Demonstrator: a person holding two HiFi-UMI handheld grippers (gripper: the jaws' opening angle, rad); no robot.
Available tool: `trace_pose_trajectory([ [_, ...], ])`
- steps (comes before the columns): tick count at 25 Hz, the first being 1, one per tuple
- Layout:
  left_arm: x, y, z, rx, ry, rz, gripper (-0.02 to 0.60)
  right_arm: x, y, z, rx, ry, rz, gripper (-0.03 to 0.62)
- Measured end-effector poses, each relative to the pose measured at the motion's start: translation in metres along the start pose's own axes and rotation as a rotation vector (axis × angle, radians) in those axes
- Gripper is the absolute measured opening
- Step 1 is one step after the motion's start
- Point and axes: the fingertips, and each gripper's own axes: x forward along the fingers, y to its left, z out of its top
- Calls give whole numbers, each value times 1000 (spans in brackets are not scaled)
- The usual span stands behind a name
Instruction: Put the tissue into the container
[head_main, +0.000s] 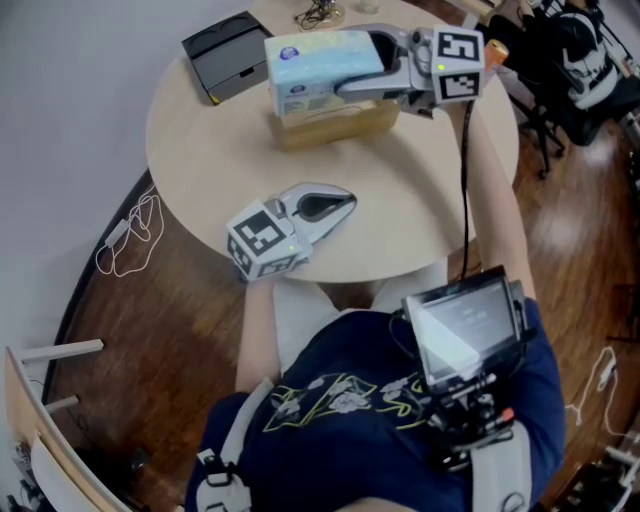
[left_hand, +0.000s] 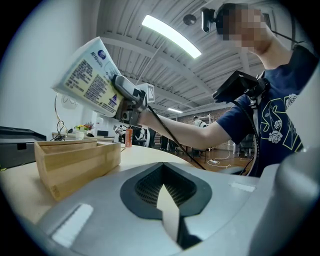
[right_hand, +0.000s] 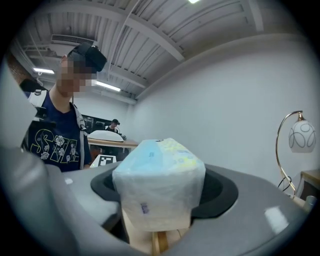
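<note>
A light blue and white tissue pack (head_main: 322, 68) hangs just above an open wooden container (head_main: 335, 125) at the far side of the round table (head_main: 200, 150). My right gripper (head_main: 360, 65) reaches in from the right and is shut on the pack. In the right gripper view the tissue pack (right_hand: 160, 185) fills the space between the jaws, with the container (right_hand: 150, 240) below it. My left gripper (head_main: 345, 203) lies on the table nearer to me, jaws together, holding nothing. From the left gripper view, the tissue pack (left_hand: 90, 82) is tilted over the container (left_hand: 75, 162).
A black flat box (head_main: 228, 52) sits at the table's back left, and a tangle of cable (head_main: 318, 14) at the back edge. A red can (left_hand: 128, 137) stands beyond the container. A white cable (head_main: 130, 235) lies on the floor to the left.
</note>
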Motion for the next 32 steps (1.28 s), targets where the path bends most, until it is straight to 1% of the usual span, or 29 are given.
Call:
trace_pose_trajectory([
  [3,-1,0,-3,8,2,-1,3,7,-14,-7,27,-2,7,373],
  [6,-1,0,-2,-4,-1,7,3,13,-25,-24,62,15,12,371],
  [14,0,0,4,4,7,5,3,12,-48,-77,110,120,-45,373],
  [16,-1,0,2,-4,8,6,3,11,-52,-88,118,148,-47,373],
  [20,-2,-1,-3,28,10,-13,3,14,-53,-102,126,218,-42,373],
  [23,-1,-2,-3,22,8,-11,3,19,-51,-108,111,278,-35,373],
  [25,-1,-2,0,1,6,-2,3,22,-51,-112,90,330,-37,373],
  [27,-1,-1,1,-14,6,6,3,25,-49,-119,53,407,-42,376],
  [29,0,-1,1,-13,7,6,3,25,-48,-133,18,507,-49,385],
  [30,0,-2,1,-9,7,3,3,24,-49,-137,9,538,-61,393],
  [31,0,-1,0,-1,7,-1,3,24,-51,-137,4,538,-81,408],
  [32,-1,-1,0,7,7,-4,3,23,-54,-132,-3,511,-105,429],
])
